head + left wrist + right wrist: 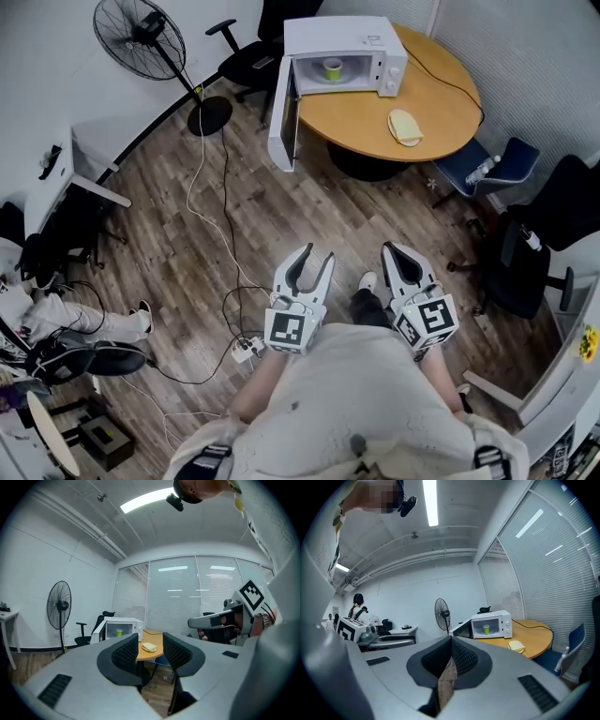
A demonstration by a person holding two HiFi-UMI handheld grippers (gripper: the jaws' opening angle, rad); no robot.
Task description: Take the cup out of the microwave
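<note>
A green cup stands inside the white microwave on the round wooden table. The microwave door hangs wide open to the left. Both grippers are far from it, over the wooden floor near my body. My left gripper is open with nothing between its jaws; the left gripper view shows the cup small and distant past the left gripper. My right gripper is shut and empty, its pads meeting at the tips. The right gripper view shows the cup well beyond the right gripper.
A yellow sponge lies on the table beside the microwave. A standing fan and black chair are at the back left. Cables trail over the floor. A blue chair and black chair stand right; a person sits left.
</note>
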